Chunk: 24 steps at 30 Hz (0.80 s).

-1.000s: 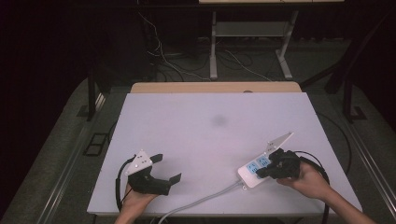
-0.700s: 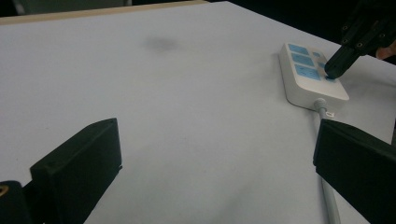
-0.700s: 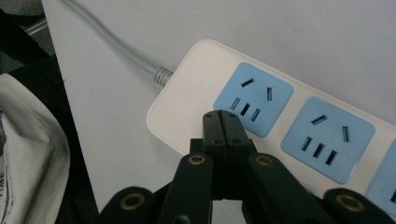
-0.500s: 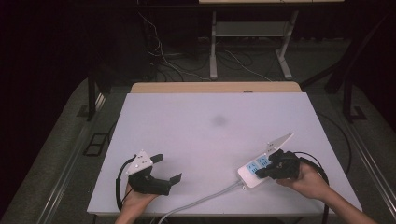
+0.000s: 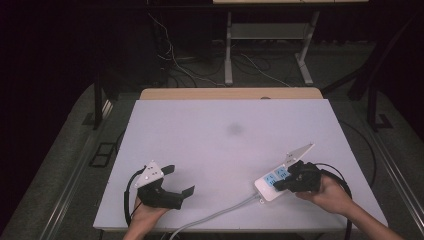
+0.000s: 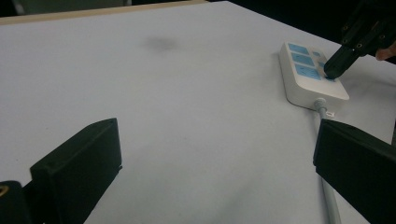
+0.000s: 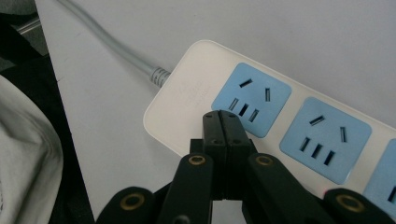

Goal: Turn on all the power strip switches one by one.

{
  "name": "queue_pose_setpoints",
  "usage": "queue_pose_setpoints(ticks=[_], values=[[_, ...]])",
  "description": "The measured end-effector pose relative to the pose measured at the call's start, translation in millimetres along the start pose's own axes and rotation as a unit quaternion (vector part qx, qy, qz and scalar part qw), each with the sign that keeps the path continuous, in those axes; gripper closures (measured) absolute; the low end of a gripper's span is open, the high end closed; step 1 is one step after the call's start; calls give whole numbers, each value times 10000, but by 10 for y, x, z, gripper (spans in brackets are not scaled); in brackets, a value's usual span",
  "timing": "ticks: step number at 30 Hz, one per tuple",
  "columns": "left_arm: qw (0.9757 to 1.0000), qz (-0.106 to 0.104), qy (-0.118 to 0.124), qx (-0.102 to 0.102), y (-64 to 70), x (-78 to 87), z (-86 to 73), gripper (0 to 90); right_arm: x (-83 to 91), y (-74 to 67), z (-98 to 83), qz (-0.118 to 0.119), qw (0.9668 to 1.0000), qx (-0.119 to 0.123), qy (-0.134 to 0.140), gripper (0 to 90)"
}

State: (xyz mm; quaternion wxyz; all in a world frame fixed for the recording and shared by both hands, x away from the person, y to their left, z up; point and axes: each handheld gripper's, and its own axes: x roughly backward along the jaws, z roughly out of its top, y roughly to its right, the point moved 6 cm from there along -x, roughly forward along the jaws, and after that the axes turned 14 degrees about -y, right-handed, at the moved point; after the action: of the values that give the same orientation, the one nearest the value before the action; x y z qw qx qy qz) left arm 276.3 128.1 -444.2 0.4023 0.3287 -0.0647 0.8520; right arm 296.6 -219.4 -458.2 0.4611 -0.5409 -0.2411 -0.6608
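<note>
A white power strip (image 5: 270, 182) with blue sockets lies near the table's front right, and its grey cable (image 5: 220, 214) runs off the front edge. My right gripper (image 5: 283, 184) is shut, with nothing between its jaws. In the right gripper view its closed tips (image 7: 222, 120) rest on the strip (image 7: 187, 93) at the cable end, just beside the first blue socket (image 7: 252, 98). The left gripper view shows the same contact on the strip (image 6: 310, 77). My left gripper (image 5: 179, 181) sits open and empty at the front left, its jaws wide apart over bare table (image 6: 217, 154).
The white table (image 5: 225, 135) has a faint dark smudge (image 5: 234, 129) in its middle and a wooden strip (image 5: 230, 93) along the far edge. Beyond it stand a desk frame (image 5: 270, 35) and floor cables (image 5: 175, 60). A person's hands hold both grippers at the front edge.
</note>
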Motion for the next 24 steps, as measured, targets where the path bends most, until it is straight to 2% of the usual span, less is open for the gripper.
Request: queue_pose_setpoints(ticks=[4, 7, 12, 21, 24], values=[[10000, -11, 1, 13, -5, 2, -1, 0, 10, 28, 4, 184, 9997, -122, 65, 900], [10000, -23, -15, 30, -11, -4, -5, 0, 17, 56, 1, 203, 9996, -163, 79, 900], [10000, -22, -9, 28, -9, -2, -5, 0, 66, 104, 26, 279, 9989, -258, 264, 900], [10000, -24, -3, 36, -8, -4, -4, 0, 244, 140, 86, 214, 9977, -356, 530, 900], [10000, -25, -2, 32, -6, -1, -5, 0, 295, 166, 93, 175, 9966, -457, 667, 900]])
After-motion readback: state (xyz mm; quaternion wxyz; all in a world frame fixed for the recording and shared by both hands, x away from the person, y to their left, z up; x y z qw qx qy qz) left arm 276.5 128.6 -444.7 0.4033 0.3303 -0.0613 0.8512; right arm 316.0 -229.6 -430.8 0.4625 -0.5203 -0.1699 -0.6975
